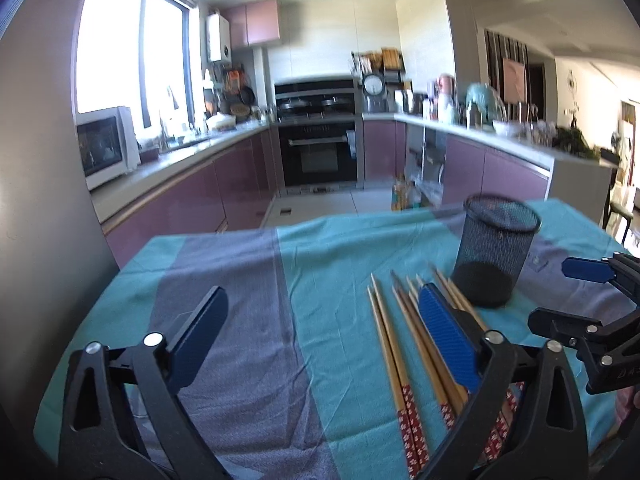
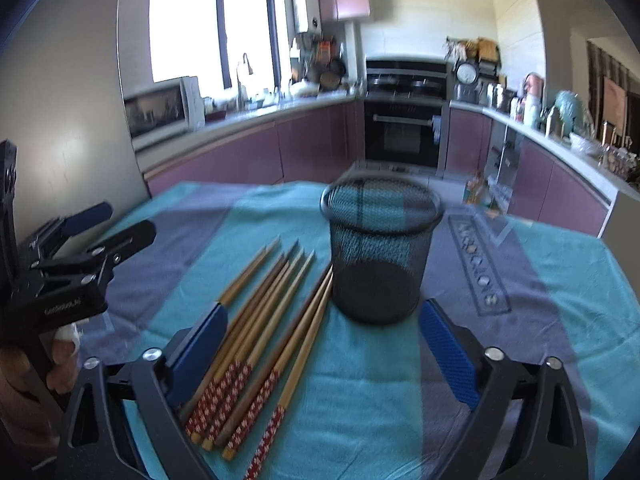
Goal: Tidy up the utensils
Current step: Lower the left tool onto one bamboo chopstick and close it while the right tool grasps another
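Several wooden chopsticks (image 1: 388,332) with red patterned ends lie side by side on the teal and grey tablecloth (image 1: 240,264). A black mesh cup (image 1: 496,248) stands upright just right of their tips and looks empty. My left gripper (image 1: 322,300) hangs open above the cloth, its right finger over the chopsticks. In the right wrist view my right gripper (image 2: 325,312) is open too, with the chopsticks (image 2: 272,300) and the mesh cup (image 2: 380,248) ahead between its fingers. Nothing is held. Each gripper shows at the edge of the other's view: right gripper (image 1: 560,296), left gripper (image 2: 116,224).
The table's far edge drops to a kitchen floor, with purple cabinets (image 1: 224,184) and an oven (image 1: 320,152) beyond. A grey wall (image 1: 36,200) stands close on the left. A hand (image 2: 24,380) grips the left tool's handle.
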Demonstrator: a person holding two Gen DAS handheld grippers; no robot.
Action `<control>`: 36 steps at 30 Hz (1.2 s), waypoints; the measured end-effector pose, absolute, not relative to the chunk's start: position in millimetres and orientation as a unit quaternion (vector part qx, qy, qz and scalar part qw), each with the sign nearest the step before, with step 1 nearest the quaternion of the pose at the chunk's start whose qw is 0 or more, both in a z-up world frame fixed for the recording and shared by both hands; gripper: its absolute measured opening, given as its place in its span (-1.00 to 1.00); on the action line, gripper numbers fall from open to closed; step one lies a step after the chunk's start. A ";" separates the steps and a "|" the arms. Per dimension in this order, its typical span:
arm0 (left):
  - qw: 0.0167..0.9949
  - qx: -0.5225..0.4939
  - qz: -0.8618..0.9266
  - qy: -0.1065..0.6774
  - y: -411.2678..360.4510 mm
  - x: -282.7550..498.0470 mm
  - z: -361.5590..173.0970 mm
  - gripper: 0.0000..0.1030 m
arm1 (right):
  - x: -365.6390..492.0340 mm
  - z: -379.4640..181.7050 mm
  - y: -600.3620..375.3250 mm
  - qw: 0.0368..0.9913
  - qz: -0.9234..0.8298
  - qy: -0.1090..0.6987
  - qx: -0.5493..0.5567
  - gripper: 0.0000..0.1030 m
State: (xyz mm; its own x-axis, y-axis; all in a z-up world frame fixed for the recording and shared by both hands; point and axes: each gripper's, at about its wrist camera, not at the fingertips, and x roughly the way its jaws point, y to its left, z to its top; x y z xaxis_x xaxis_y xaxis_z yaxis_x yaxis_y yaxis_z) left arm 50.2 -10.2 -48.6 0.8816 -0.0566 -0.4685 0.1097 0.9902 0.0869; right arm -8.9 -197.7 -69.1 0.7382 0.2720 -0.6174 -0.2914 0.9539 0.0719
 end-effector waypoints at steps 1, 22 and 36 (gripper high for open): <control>0.964 0.056 -0.050 0.254 -10.7 54.7 -53.3 0.72 | -5.7 -74.1 -197.0 0.927 0.151 0.342 -0.014 0.52; 0.899 0.066 -0.121 0.416 -29.8 122.4 -130.3 0.14 | 14.7 -109.3 -189.4 0.894 0.141 0.424 -0.036 -0.13; 0.889 0.061 -0.133 0.434 -39.1 145.2 -132.4 -0.26 | 33.7 -109.5 -183.2 0.889 0.145 0.432 -0.053 -0.28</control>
